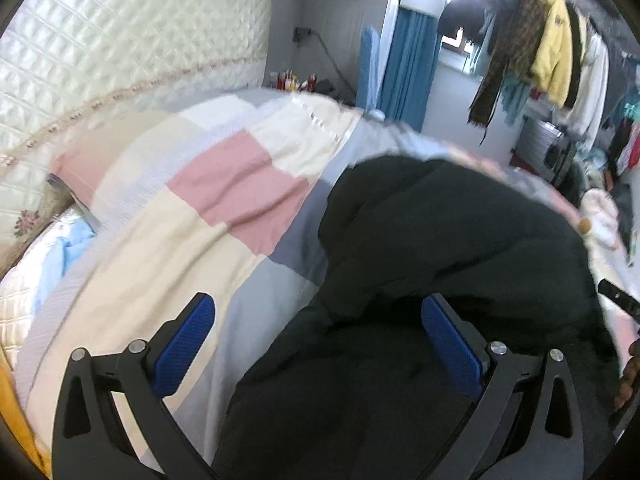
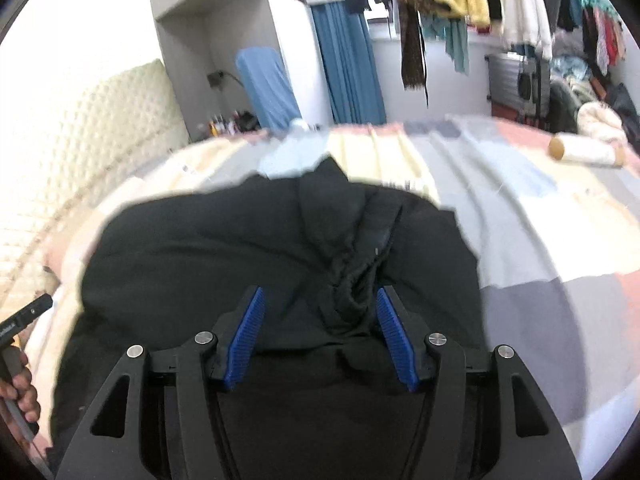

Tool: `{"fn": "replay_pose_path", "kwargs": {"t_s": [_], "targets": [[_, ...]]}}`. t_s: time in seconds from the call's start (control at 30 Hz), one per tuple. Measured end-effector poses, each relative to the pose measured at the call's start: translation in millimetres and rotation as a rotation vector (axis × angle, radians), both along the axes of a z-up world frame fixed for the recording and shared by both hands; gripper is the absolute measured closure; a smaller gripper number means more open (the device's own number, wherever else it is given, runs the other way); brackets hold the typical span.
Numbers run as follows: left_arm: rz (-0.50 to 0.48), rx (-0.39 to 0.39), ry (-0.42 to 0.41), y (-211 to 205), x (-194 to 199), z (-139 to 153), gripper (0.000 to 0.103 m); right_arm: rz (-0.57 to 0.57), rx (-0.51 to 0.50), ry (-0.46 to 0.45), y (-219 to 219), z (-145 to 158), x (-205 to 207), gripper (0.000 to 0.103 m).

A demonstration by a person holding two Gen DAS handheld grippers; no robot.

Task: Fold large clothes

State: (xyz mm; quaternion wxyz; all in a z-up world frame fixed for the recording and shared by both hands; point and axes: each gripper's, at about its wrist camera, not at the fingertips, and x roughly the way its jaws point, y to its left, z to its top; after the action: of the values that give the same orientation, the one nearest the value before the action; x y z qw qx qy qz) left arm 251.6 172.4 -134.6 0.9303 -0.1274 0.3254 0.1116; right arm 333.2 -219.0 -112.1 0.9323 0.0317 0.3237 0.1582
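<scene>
Though the black garment (image 2: 248, 256) already lies gathered into a bulky heap on the patchwork bed (image 1: 224, 208), I judge the folding only partly done, since its top is bunched and creased rather than flat. My left gripper (image 1: 318, 344) hovers over its near edge with jaws wide and nothing between the pads; my right gripper (image 2: 320, 336) stands half open, a ridge of cloth between the pads but not pinched. Smoothing and a final fold seem left.
</scene>
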Motion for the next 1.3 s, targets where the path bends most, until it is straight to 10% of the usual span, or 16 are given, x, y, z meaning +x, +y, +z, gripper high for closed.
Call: {"fn": "replay_pose_path", "kwargs": {"t_s": [0.4, 0.7, 1.1, 1.3], "targets": [[-0.022, 0.056, -0.138, -29.8, -115.5, 157.1, 0.0, 0.018, 0.107, -0.277, -31.4, 178.9, -134.7, 0.039], [-0.07, 0.046, -0.267, -47.2, -200.7, 234.1, 0.0, 0.078, 0.127, -0.362, -52.0, 258.3, -219.4, 0.038], [-0.108, -0.014, -0.256, 30.1, -270.7, 249.8, 0.0, 0.063, 0.162, -0.23, -132.5, 228.9, -239.9, 0.036], [-0.165, -0.23, -0.156, 78.7, -263.0, 178.0, 0.0, 0.053, 0.248, -0.055, -167.4, 154.8, -229.7, 0.035]]}}
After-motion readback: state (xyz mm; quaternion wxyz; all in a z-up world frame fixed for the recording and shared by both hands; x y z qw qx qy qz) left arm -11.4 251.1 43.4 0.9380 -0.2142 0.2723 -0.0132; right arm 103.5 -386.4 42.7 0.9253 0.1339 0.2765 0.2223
